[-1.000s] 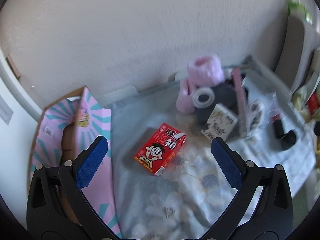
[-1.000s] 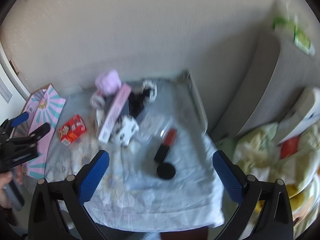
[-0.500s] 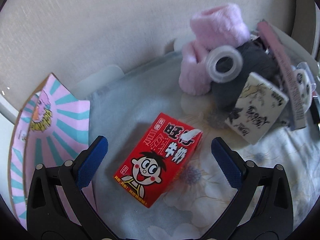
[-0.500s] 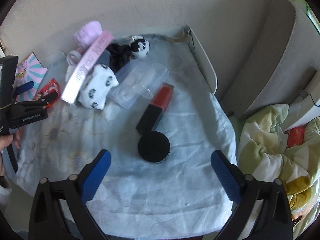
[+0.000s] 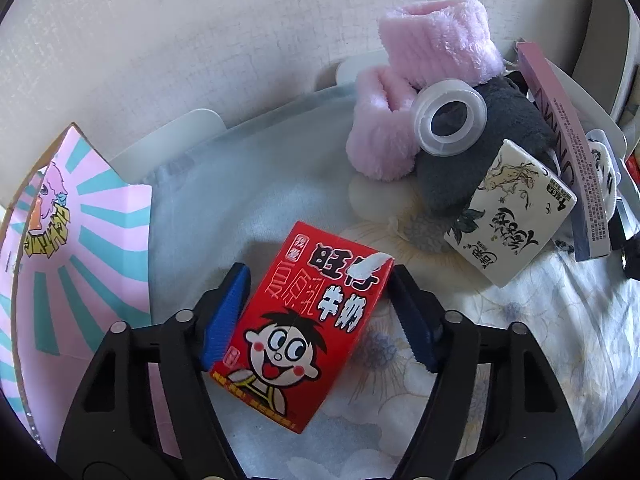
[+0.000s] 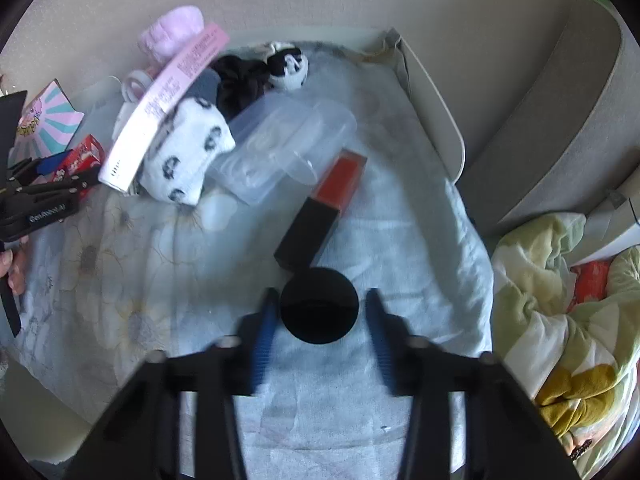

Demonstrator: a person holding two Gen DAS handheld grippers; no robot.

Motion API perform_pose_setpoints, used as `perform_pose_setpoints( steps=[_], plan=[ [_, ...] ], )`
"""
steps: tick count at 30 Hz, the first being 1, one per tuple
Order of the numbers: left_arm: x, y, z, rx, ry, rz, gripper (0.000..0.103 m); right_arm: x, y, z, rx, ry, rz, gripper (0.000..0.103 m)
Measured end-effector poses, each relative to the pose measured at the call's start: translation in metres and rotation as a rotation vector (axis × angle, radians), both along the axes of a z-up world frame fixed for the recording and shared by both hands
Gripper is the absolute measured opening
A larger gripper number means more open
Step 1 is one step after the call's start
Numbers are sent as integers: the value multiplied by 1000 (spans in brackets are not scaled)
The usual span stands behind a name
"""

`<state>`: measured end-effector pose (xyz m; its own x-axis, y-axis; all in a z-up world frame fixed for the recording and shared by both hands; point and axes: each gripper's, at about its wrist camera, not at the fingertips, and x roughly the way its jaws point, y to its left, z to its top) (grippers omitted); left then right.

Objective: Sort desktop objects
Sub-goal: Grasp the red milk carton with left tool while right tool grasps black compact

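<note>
My left gripper [image 5: 318, 312] clamps the red milk carton [image 5: 304, 328], long axis running up-right, while my right gripper [image 6: 320, 328] straddles the black round disc [image 6: 319, 306], jaws apart.

Milk carton [image 5: 304, 328]: your red box, cartoon face.
Fluffy sock [image 5: 432, 40]: pink.
Round lid [image 6: 319, 307]: black.
Cloth [image 5: 248, 184]: pale blue, floral.

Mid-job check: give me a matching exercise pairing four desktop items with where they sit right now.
Things:
1. red milk carton
2. black round compact
3. clear tape roll
4. long pink box

Places:
A. resting on the grey plush
B. between the right gripper's fingers
C. lying across the panda-print sock
D. between the left gripper's fingers

Pairs: 1-D, 2-B, 3-A, 4-C
</note>
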<state>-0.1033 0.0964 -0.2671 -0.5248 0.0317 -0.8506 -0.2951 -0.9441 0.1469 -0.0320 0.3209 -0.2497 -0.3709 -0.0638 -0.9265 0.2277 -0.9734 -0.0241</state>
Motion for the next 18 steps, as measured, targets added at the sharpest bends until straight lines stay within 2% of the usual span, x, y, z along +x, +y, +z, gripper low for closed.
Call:
perform_pose_setpoints(
  steps=[5,18],
  plan=[
    [2,2,9,27,-14,-6,57,2,5,2,-30,-2,-28,33],
    [11,11,29,105,-36,13,52,10,3,16,-41,22,-17,33]
  ],
)
